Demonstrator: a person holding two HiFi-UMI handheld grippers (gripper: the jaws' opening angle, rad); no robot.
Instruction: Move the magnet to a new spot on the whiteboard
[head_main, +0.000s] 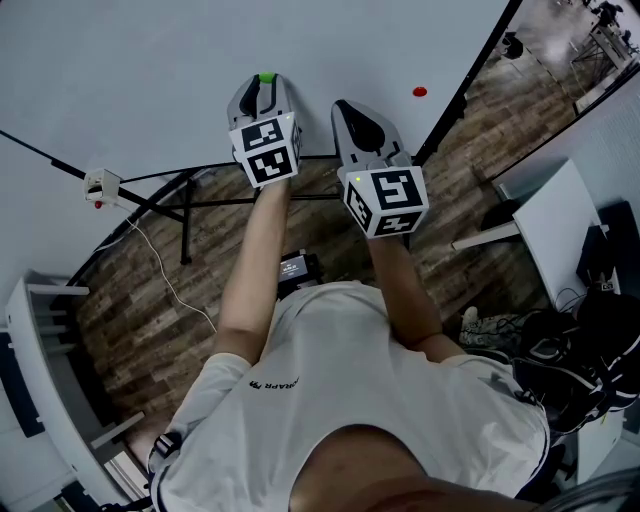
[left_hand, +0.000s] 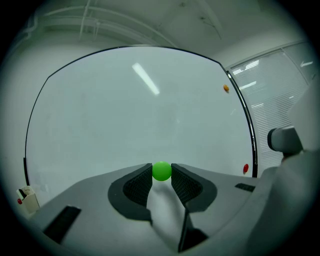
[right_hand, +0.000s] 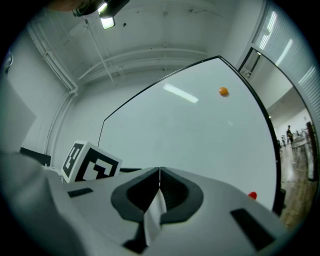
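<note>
Left gripper (left_hand: 161, 176): the jaws are clamped on the green magnet (left_hand: 161, 170), which is pinched at the very tips between the ribbed pads.
Right gripper (right_hand: 159, 176): the jaws are pressed together with nothing between them; it is held just beside the left gripper, on its right.
Whiteboard (left_hand: 125, 115): it is faced directly by both grippers, close ahead of the jaw tips; whether the green magnet is touching its surface cannot be told.
Red magnet (right_hand: 252, 195): it is seen ahead of the right gripper, low and to the right, near the board's dark edge.
Orange magnet (right_hand: 223, 91): it is seen farther off, high and to the right on the board.
Done so far: the green magnet is judged to be securely gripped and under control.
Remaining: a bare spot on the board is to be chosen, the magnet is to be set flat against it, and the jaws are to be opened and drawn back.
</note>
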